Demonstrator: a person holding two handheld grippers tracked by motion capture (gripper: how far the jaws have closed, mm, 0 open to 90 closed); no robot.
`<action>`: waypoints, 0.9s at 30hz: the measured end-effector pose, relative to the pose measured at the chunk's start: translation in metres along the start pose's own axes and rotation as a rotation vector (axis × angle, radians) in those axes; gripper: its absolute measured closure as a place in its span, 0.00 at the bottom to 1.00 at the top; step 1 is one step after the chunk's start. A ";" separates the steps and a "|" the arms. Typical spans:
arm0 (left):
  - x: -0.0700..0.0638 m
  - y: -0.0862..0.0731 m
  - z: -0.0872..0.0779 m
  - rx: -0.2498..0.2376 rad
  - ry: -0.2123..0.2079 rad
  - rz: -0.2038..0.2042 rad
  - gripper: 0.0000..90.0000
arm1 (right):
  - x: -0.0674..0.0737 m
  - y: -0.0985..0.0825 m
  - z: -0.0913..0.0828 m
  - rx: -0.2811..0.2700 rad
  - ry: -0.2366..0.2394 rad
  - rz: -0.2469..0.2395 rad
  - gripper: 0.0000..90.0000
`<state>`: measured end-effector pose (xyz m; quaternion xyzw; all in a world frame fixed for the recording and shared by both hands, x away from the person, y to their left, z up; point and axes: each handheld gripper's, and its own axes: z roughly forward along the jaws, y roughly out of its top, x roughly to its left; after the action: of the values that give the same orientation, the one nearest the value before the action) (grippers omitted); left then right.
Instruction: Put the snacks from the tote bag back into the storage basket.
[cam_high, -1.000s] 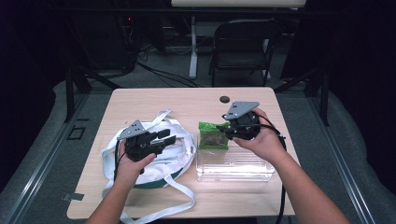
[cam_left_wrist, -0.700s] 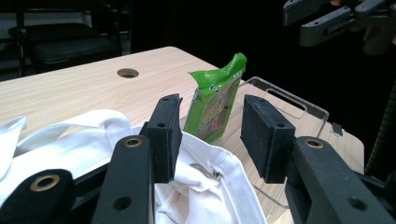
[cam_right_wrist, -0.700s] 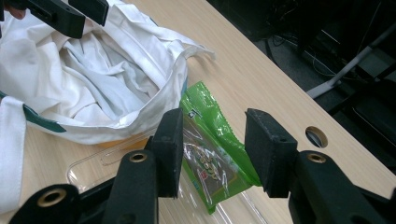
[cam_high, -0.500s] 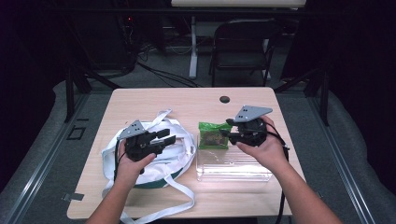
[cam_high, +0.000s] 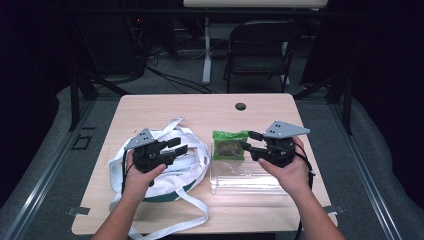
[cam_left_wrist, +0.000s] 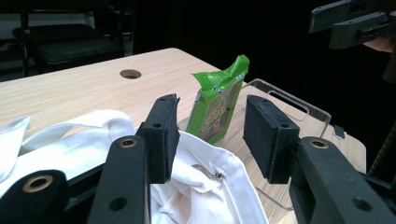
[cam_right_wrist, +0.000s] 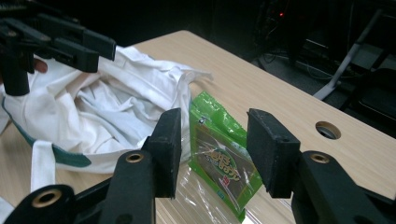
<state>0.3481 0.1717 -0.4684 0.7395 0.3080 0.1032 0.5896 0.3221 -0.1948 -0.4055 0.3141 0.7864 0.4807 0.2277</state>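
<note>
Green packet (cam_high: 229, 144): leans on the far edge of the clear tray (cam_high: 247, 180), just beside the white bag (cam_high: 165, 160).
Left gripper (cam_high: 179, 145): over the bag, jaws just opening, empty.
Right gripper (cam_high: 248, 141): jaws wide (nothing between), near the packet.

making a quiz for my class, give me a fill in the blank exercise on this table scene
1. The snack packet leaning at the clear tray is ____ in colour.
2. The left claw hovers over a ____ cloth bag with long straps.
3. The right claw has its jaws ____, with nothing pressed between the pads.
4. Near the far edge of the table is a round ____.

Missing words: green; white; open; hole
</note>
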 end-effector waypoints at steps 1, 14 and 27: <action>0.000 0.000 0.000 -0.001 0.001 0.000 0.61 | 0.000 0.000 0.000 0.000 0.000 0.000 0.62; 0.001 0.000 -0.002 -0.010 0.002 -0.008 0.60 | 0.000 -0.026 -0.016 -0.005 -0.023 0.082 0.60; 0.002 0.000 -0.003 -0.012 0.004 -0.016 0.60 | 0.003 -0.050 -0.037 -0.019 -0.072 0.100 0.60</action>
<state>0.3480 0.1755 -0.4676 0.7330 0.3147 0.1019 0.5943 0.2818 -0.2324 -0.4343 0.3679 0.7564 0.4873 0.2345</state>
